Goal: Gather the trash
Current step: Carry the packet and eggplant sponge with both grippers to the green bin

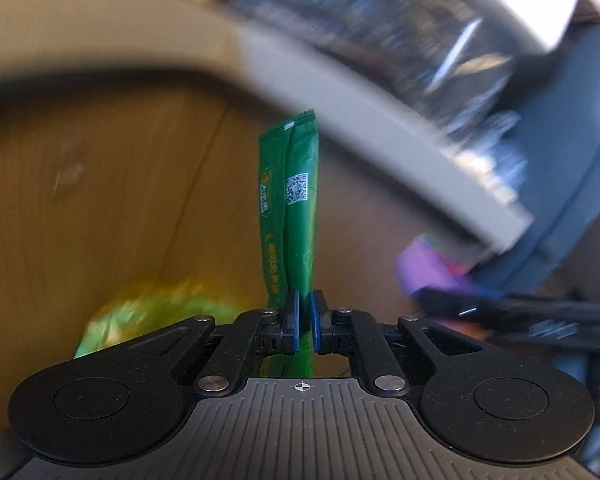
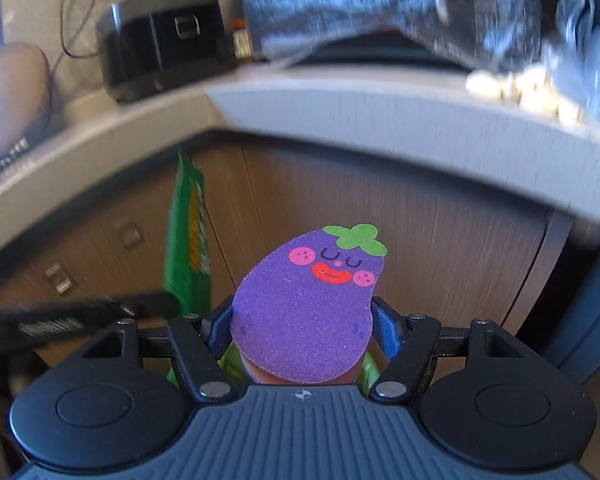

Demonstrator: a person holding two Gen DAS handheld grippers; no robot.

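So closest to you, your left gripper [image 1: 305,312] has its blue pads pinched tight on the bottom end of a green sachet [image 1: 296,200], one of those long stick packets with a QR code on it, and it stands straight up out of the jaws. Your right gripper [image 2: 300,334] is clamped on the sides of a purple eggplant sponge [image 2: 308,304], the cartoon-face kind with a green leaf cap. Its fingers stand fairly wide because the sponge is wide, but both pads press on it. There's something green tucked under the sponge too; can't tell what.

Just past the left gripper, low and to the left, there's a yellow-green crumpled bag [image 1: 140,312]. It's too blurry for me to say if that's a bin liner or more trash.

Behind all that is the wooden cabinet front [image 2: 400,248], and above it the pale countertop edge [image 2: 380,120]. Up on the counter sits a black appliance [image 2: 164,36], a crinkly silver-dark plastic bag [image 2: 380,8] and some pale bits [image 2: 520,88] near the edge.

Progress-wise, I'd say you're mid-task: two pieces picked up and held off the counter, neither dropped anywhere yet. Still to do is dumping both, and the counter looks like it has more to clear.
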